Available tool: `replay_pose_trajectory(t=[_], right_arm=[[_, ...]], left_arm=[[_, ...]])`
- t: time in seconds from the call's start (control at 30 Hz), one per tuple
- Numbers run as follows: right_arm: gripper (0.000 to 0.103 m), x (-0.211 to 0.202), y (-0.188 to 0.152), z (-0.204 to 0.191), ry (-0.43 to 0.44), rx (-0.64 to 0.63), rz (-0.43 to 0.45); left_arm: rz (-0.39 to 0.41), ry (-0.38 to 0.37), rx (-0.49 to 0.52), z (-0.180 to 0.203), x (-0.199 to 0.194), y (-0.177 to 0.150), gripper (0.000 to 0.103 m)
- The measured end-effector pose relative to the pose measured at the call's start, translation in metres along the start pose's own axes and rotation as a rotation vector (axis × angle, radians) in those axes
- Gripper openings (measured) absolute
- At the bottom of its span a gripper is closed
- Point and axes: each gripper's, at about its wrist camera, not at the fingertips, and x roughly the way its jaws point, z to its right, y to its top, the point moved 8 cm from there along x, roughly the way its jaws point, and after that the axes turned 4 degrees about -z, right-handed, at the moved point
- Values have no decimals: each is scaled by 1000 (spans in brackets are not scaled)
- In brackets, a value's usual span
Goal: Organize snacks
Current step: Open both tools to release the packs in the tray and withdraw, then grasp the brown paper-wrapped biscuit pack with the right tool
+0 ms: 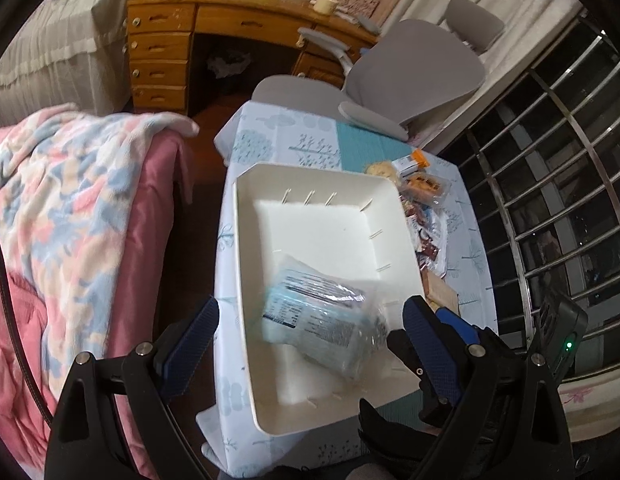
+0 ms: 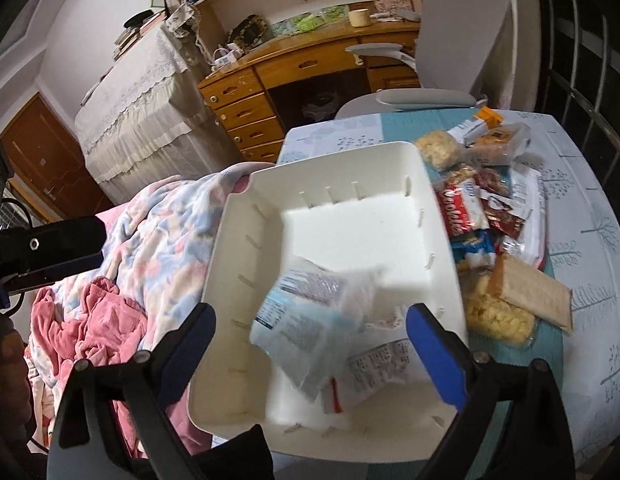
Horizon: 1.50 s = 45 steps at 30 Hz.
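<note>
A white plastic bin [image 1: 245, 240] [image 2: 229, 248] stands on the small table. A clear-and-blue snack packet [image 1: 322, 316] [image 2: 305, 320] lies in its near half, blurred. In the right wrist view a second packet with printed text [image 2: 380, 372] lies under it. My left gripper [image 1: 310, 320] is open above the bin's near end, holding nothing. My right gripper [image 2: 310, 328] is open over the same spot, holding nothing. A pile of snack packets [image 2: 486, 216] [image 1: 426, 232] lies on the table right of the bin.
The table has a light patterned cloth [image 2: 582, 216] [image 1: 269, 140]. A bed with a pink and blue blanket [image 1: 69, 208] [image 2: 149, 240] is to the left. A grey chair [image 1: 410, 76] and a wooden desk [image 2: 269, 92] stand behind. Window bars [image 1: 550, 184] are on the right.
</note>
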Motion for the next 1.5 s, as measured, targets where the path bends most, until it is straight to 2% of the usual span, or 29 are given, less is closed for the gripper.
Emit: replay_pose_trajectory(t=[0.17,0.4,0.63,0.9,1.2,1.5], right_arm=[[96,-12,-4,21,-24,38,13],[96,-30,-11,51,-35,77,27],[95,-46,-11,82,-56,55,24],[94,-59,-6,119,-50,-14,14],[94,-65,2,159,-47,-141,-1],[94,-55,6,200,-91,-286,-15]], left_arm=[[26,-26,42,19,2,1,93],[2,-27,97,53,15,-11,92],[1,-8,130,91,23,-21,92],[21,14,101,129,34,-27,92],[11,54,22,166,60,-35,93],[-63,85,-94,190,105,-45,93]])
